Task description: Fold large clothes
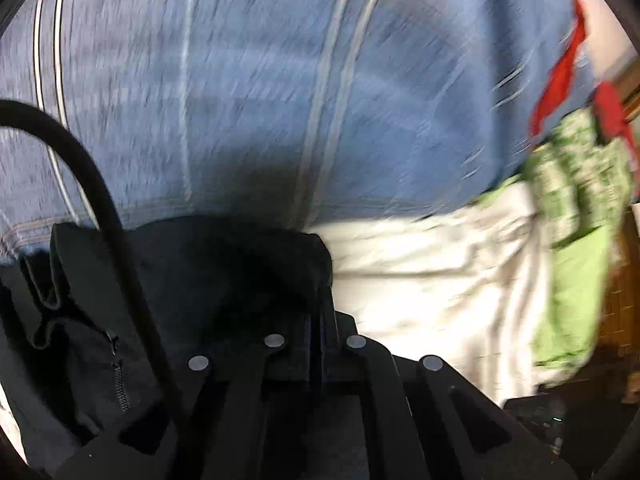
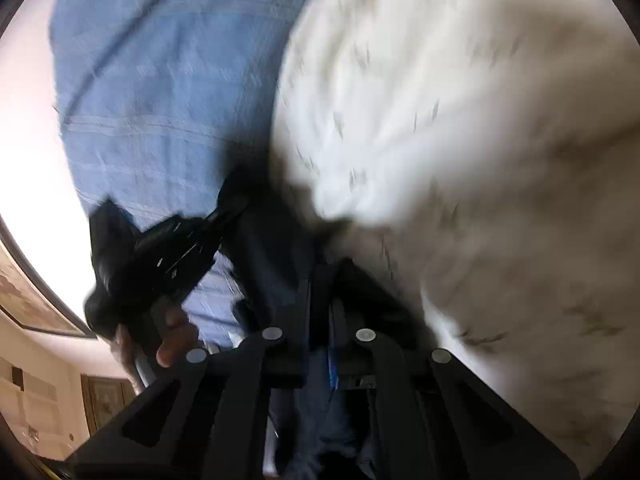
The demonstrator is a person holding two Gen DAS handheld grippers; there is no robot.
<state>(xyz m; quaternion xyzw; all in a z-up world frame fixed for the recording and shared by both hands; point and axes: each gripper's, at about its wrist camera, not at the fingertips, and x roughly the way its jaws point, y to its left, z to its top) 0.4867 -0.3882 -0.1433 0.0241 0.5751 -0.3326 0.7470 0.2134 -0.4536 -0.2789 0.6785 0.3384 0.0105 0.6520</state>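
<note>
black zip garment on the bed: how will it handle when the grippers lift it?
Probably floppy: the black garment lies in soft folds and bunches on the blue sheet. Likely to sag and swing between grip points rather than hold shape. The zipper edge may hang a little heavier. Both views are blurred, so the fabric's weight is hard to judge.

wall: pale [image 2: 28, 128] | framed pictures [image 2: 32, 304] on it | blue striped bedsheet [image 1: 248, 92] | bright light

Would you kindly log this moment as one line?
left gripper: shut on black garment | right gripper: shut on dark cloth | surface: blue striped sheet | nearby: white cloth
</note>
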